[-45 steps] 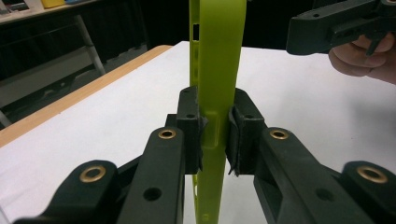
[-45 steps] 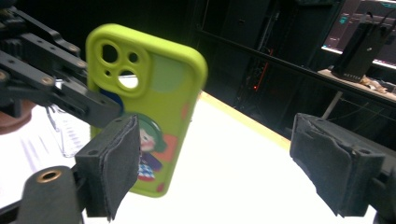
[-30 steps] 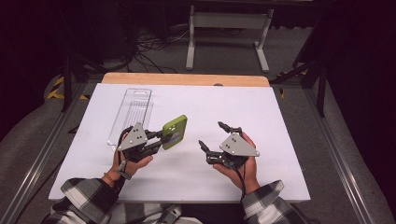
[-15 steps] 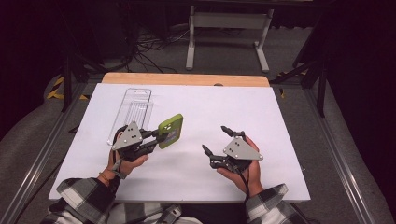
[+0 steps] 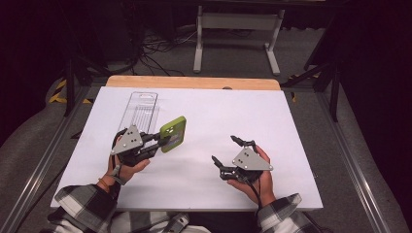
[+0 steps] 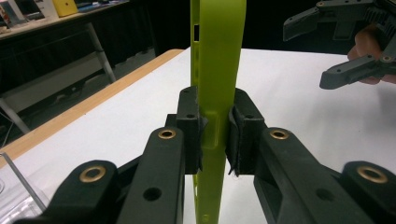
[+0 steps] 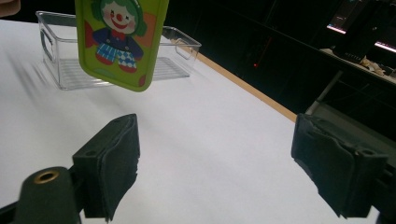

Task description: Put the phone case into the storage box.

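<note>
Lime-green phone case (image 5: 173, 134) with clown picture, clamped edge-on in left gripper (image 5: 154, 141) fingers, right gripper (image 5: 227, 151) fingers apart

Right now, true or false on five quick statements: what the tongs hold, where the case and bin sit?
1. The left tongs are shut on the lime-green phone case with a clown picture. True.
2. The right tongs grip a pen. False: their jaws stand open with nothing between them.
3. The clear plastic rectangular bin sits on the white table top. True.
4. The green case lies flat inside the bin. False: it is held up off the table, outside the bin.
5. The two tongs touch each other. False: they are apart.
</note>
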Demonstrator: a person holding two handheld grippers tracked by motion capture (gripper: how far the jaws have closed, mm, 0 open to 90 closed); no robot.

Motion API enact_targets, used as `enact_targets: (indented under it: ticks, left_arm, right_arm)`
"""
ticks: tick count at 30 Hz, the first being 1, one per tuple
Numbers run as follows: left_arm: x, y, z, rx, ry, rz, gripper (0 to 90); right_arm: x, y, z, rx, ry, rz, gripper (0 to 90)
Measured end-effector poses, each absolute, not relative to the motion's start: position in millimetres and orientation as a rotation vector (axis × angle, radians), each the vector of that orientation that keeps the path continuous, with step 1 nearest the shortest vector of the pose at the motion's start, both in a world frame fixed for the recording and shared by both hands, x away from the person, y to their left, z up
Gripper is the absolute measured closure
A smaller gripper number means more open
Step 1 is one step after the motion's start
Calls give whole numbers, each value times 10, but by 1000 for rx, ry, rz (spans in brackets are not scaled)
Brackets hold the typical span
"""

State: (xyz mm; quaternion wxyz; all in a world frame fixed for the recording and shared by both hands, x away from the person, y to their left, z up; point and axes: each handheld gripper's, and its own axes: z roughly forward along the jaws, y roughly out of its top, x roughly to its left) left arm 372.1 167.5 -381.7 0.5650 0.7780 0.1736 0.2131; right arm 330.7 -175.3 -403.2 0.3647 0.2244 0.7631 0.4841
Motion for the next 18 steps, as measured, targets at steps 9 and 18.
enact_targets:
  ticks: [9,18]
  left_arm:
    - [3731,1730,-3790,1828,405,512,775]
    - [3729,1772,-3764,1822,413,512,775]
  right_arm:
    - [3318,-1750,-4052,578,1969,1246,164]
    - [3325,-1753,-4054,576,1968,1248,163]
